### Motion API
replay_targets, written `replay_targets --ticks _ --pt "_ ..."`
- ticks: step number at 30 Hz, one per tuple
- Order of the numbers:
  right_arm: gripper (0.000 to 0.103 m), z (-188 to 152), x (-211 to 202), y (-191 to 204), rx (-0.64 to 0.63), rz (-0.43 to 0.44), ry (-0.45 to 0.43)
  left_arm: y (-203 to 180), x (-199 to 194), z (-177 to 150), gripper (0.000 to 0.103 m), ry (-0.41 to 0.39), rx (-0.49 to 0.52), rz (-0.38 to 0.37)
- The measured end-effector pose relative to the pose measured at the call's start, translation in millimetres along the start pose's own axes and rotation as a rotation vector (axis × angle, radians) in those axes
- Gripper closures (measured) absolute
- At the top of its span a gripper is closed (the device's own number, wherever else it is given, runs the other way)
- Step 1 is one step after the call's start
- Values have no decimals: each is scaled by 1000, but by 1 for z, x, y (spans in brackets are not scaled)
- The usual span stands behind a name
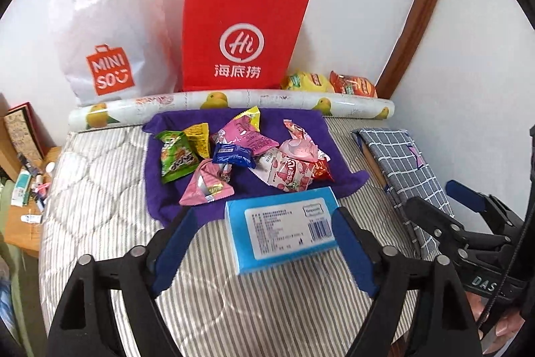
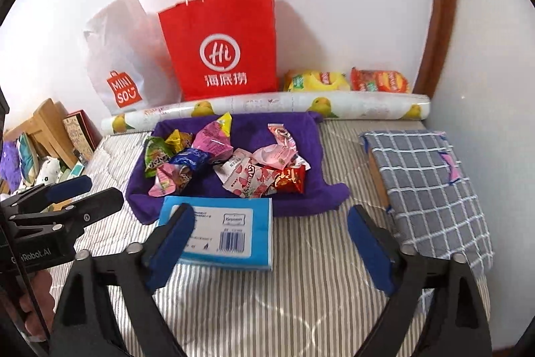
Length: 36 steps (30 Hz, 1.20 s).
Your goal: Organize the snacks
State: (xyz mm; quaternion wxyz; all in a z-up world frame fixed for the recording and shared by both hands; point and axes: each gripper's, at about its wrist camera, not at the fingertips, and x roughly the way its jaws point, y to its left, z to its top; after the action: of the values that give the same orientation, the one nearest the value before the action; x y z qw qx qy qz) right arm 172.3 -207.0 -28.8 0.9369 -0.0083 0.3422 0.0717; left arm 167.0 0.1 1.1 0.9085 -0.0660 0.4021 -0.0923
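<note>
Several small snack packets lie in a heap on a purple cloth on the striped bed. A blue tissue pack lies just in front of the cloth. My left gripper is open, its blue pads on either side of the tissue pack and above the bed. My right gripper is open and empty, to the right of the tissue pack. Each gripper also shows in the other's view, the right gripper and the left gripper.
A red paper bag and a white MINISO bag stand against the wall behind a printed roll. Yellow and red chip bags lie at the back right. A checked-cloth box sits right.
</note>
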Motion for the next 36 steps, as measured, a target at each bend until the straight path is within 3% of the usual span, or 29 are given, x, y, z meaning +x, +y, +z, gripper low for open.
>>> replay_targets --ticks 6,15,24,36 --pt "4 -18 -36 6 0 -29 -15 -7 -33 -18 8 -49 11 31" --pt "4 -39 -67 5 24 -58 -20 -17 -71 -40 6 -122 20 91" --pt "4 -54 -82 10 0 -58 -44 -18 -77 -57 6 -129 23 152" --pt "4 -61 -90 7 3 -43 -60 -18 -88 -66 6 -140 6 159"
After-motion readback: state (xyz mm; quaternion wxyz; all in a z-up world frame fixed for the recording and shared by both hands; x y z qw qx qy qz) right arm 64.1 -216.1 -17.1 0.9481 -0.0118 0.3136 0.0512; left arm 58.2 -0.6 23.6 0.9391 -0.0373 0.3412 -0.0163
